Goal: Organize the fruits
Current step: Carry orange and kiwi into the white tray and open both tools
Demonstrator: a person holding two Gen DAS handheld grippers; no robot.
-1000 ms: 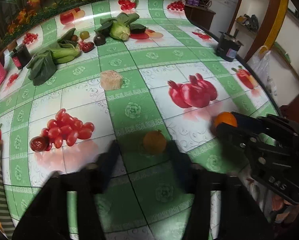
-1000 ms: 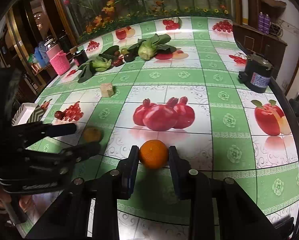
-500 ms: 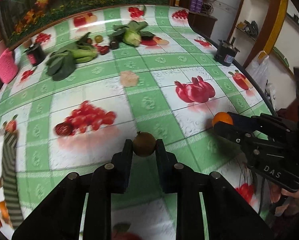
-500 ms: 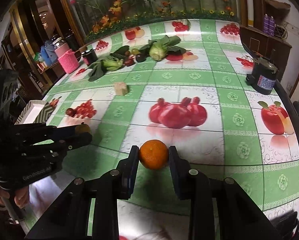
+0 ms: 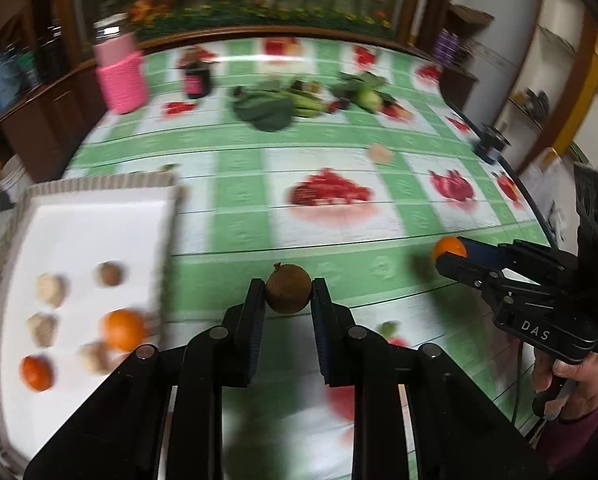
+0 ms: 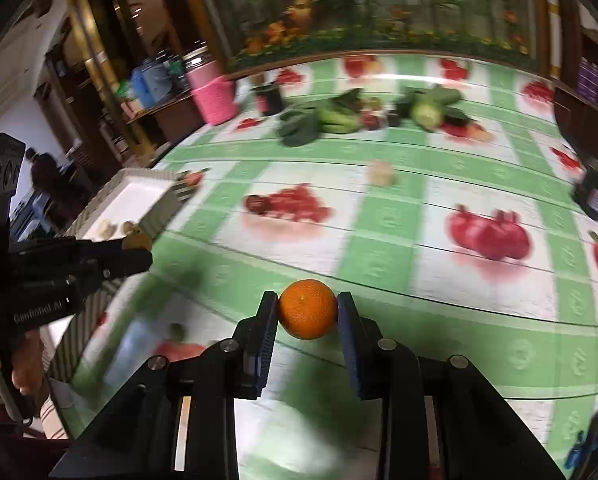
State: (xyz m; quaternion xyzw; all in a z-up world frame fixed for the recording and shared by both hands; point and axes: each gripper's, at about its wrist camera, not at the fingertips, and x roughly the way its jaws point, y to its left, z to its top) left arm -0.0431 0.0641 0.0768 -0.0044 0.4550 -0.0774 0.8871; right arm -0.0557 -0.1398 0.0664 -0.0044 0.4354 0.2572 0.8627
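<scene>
Left claw (image 5: 288, 288): clenching a brown round fruit (image 5: 288, 288) between its two fingers, holding it above the tabletop (image 5: 379, 280), just to the right of the tray.
Right claw (image 6: 307, 309): gripping an orange (image 6: 307, 309) at its fingertips, holding it over a green square of the cloth.
Right claw, seen from the left wrist (image 5: 453, 256): reaching in from the right edge, the orange (image 5: 447, 249) showing at its tip.
Left claw, seen from the right wrist (image 6: 137, 249): reaching in from the left edge, the brown fruit (image 6: 136, 241) showing at its tip, close to the tray (image 6: 139, 196).
Tray (image 5: 99, 208): white, with a ridged rim, lying at the left on the tabletop and carrying two orange fruits (image 5: 123, 329), one brown ball and several pale lumps; blur is hiding finer detail.
Tabletop: wearing a green and white checked cloth printed with red fruit.
Far end of the tabletop: leafy greens (image 5: 267, 110), a pink basket (image 5: 124, 85) and a dark jar (image 5: 196, 77) are standing well apart from both claws.
Small pale block (image 6: 382, 172): lying alone mid-table.
</scene>
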